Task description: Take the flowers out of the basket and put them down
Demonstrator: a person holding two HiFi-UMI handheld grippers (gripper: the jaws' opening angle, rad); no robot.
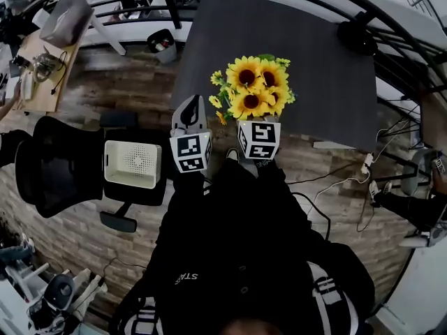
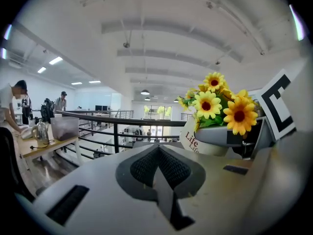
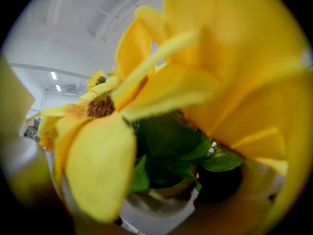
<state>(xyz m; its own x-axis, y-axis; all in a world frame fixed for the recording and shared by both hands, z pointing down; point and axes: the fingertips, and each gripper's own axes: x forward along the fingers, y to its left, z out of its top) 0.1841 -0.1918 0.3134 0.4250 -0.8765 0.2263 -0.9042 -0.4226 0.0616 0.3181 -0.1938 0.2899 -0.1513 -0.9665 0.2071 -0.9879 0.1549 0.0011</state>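
Observation:
A bunch of yellow sunflowers [image 1: 255, 89] with green leaves stands near the front edge of a dark table [image 1: 314, 47]. In the left gripper view the flowers [image 2: 220, 104] rise from a white printed pot [image 2: 195, 141] that serves as the basket. My right gripper [image 1: 255, 121] reaches in under the blooms. In its own view petals [image 3: 98, 131] fill the picture, the pot [image 3: 156, 207] is low in the middle, and the blurred jaws stand wide apart on either side of the leaves. My left gripper [image 1: 188, 112] hangs just left of the bunch, shut and holding nothing [image 2: 157, 148].
A black chair [image 1: 56, 166] and a white perforated box [image 1: 131, 164] stand at my left on the wood floor. Cables [image 1: 335, 180] trail at the right. A black object [image 1: 356, 37] sits at the table's far right corner. A railing [image 2: 98, 119] and a person at a desk [image 2: 12, 106] are beyond.

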